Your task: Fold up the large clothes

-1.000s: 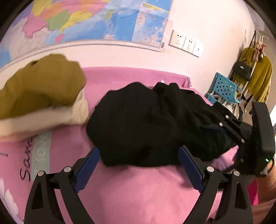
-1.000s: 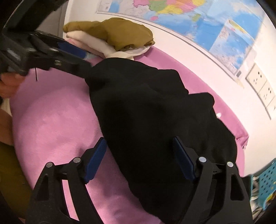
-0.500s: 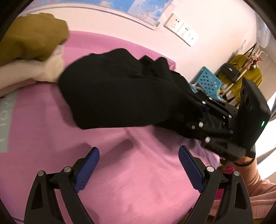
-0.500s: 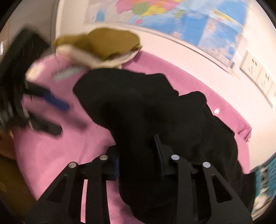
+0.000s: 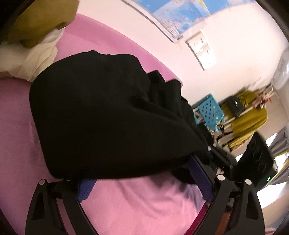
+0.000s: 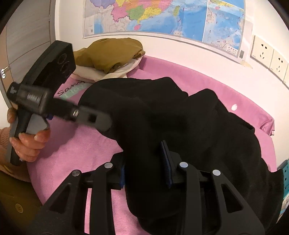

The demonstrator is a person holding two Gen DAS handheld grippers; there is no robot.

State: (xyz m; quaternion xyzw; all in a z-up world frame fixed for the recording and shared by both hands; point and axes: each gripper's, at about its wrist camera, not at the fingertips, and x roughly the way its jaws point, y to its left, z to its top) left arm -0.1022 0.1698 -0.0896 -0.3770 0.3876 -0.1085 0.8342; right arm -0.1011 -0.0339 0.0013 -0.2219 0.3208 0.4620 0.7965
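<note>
I see the pink bedspread (image 6: 207,85) filling most of both views, with the black garment (image 6: 180,123) heaped across its middle. At eleven o'clock from it sits a pile of mustard and cream clothes (image 6: 112,54), under the wall map (image 6: 162,16). My right gripper (image 6: 146,166) has its jaws nearly together, pinching a fold of the garment. My left gripper (image 5: 142,177) stands wide open at the garment's near edge, the cloth draped over its blue pads (image 5: 199,179).
</note>
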